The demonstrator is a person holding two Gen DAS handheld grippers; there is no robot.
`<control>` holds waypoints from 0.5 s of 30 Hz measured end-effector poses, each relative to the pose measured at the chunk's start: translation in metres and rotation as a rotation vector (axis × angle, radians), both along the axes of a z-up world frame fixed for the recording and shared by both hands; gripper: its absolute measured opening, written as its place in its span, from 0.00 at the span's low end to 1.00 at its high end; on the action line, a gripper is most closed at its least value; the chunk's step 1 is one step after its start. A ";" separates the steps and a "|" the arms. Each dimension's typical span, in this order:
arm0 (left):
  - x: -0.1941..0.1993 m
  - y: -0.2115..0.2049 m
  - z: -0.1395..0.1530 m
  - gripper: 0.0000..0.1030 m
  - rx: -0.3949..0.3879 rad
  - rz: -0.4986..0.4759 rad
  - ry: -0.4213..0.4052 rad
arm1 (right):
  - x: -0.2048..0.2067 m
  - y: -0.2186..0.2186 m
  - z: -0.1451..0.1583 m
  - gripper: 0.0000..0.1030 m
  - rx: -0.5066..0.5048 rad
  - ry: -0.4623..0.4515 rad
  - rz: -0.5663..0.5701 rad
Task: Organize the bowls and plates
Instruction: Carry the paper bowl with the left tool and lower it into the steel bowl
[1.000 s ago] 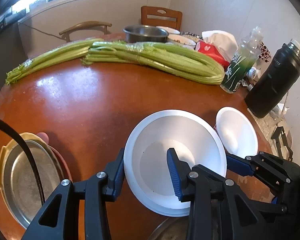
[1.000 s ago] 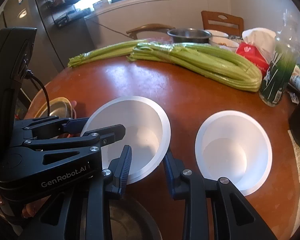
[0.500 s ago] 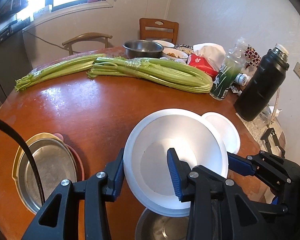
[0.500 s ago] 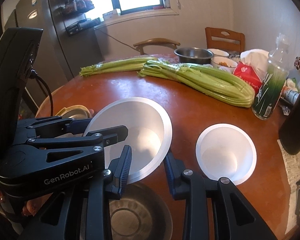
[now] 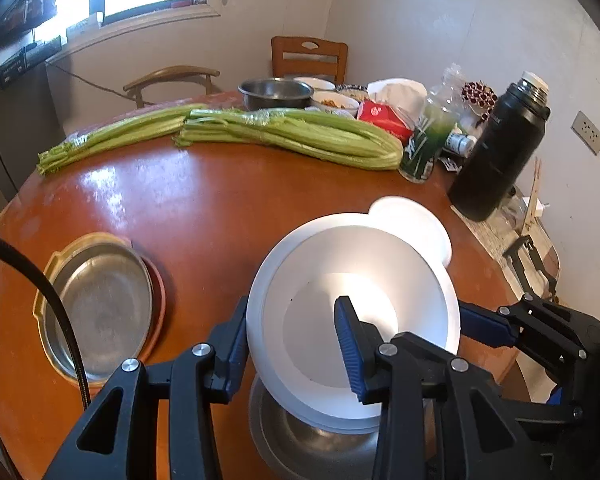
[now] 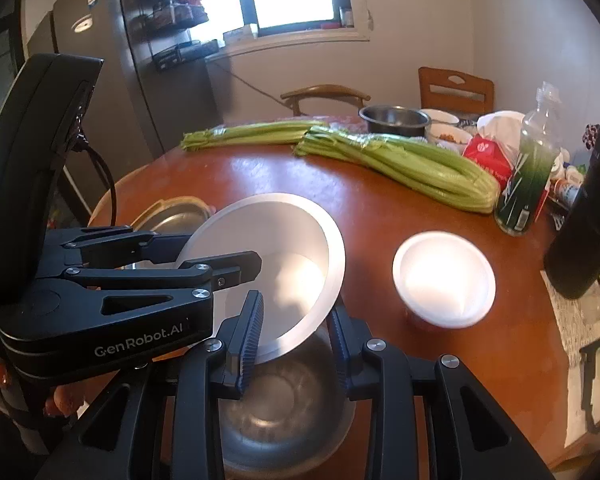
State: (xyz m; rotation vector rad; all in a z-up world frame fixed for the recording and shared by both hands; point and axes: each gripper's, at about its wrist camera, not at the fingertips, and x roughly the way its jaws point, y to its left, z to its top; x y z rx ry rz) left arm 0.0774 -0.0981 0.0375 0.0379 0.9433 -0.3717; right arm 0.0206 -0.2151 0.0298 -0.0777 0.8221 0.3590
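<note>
My left gripper point(image 5: 296, 340) is shut on the rim of a large white bowl point(image 5: 380, 280) and holds it tilted in the air above a steel bowl point(image 5: 300, 436) at the table's near edge. The same white bowl point(image 6: 284, 240) and steel bowl point(image 6: 284, 412) show in the right wrist view, with the left gripper point(image 6: 204, 254) clamped on the rim. My right gripper point(image 6: 296, 344) is open and empty, its fingers either side of the white bowl's lower rim. A smaller white bowl point(image 6: 444, 280) stands on the table to the right, also in the left wrist view point(image 5: 416, 216).
A stack of metal plates point(image 5: 100, 304) lies at the table's left. Celery bunches point(image 5: 292, 132), a steel pot point(image 5: 276, 94), food bowls, a red packet, a green bottle point(image 5: 424, 144) and a black flask point(image 5: 500, 148) crowd the far and right side. Chairs stand behind.
The left gripper has lifted the large white bowl up and back toward me. The steel bowl has come into view beneath it. The small white bowl has stayed on the table.
</note>
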 end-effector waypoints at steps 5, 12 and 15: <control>-0.015 0.000 -0.011 0.39 0.001 -0.020 0.027 | -0.013 -0.003 -0.009 0.34 0.003 0.028 0.005; -0.027 -0.001 -0.030 0.39 0.022 -0.027 0.067 | -0.028 -0.004 -0.028 0.34 -0.003 0.068 0.016; -0.028 -0.001 -0.037 0.39 0.025 -0.032 0.087 | -0.030 -0.005 -0.036 0.34 -0.004 0.089 0.014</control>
